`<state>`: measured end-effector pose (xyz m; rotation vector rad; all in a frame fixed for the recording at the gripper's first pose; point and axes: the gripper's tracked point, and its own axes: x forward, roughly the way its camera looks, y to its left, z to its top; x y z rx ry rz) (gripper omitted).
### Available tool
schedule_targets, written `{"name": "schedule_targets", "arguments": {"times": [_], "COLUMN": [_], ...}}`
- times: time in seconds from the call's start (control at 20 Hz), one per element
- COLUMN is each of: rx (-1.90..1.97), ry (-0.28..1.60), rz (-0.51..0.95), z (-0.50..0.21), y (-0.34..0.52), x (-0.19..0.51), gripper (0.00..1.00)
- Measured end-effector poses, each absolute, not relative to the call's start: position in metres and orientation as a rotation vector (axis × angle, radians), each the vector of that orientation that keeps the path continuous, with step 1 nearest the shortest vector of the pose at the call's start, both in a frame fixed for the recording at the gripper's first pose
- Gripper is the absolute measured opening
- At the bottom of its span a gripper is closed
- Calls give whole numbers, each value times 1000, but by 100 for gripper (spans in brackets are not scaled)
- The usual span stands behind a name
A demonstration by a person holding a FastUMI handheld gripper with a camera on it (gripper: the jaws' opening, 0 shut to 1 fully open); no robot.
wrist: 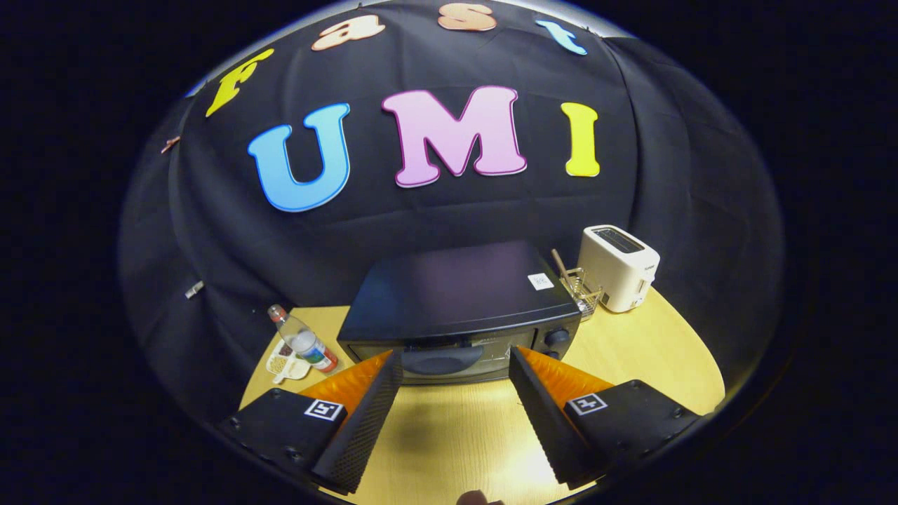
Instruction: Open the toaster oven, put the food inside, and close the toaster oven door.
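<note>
- Toaster oven (459,308) sits shut on the table (652,351), just past the tongs (456,368)
- Tongs are wide open and hold nothing

We see a dim booth where the light falls from above and in front, brightest on the yellow bench (631,365) toward 6 o'clock. The toaster oven (459,312) carries a soft sheen on its black top, and its glass front reflects faintly. The fingers of the hand-held gripper (454,365), set wide apart, cast shadows on the wood beneath them. Fisheye bending curves the bench edge at 3 and 9 o'clock. Focus is sharp at centre, softer outward.
</note>
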<state>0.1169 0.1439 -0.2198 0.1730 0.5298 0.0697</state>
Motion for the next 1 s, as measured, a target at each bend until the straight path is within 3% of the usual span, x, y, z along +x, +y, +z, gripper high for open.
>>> {"name": "schedule_targets", "arguments": {"times": [0.4, 1.0], "rx": [117, 82], "ry": [262, 51], "rz": [65, 105], "z": [-100, -12], "y": [100, 38], "x": [103, 55], "gripper": [99, 99]}}
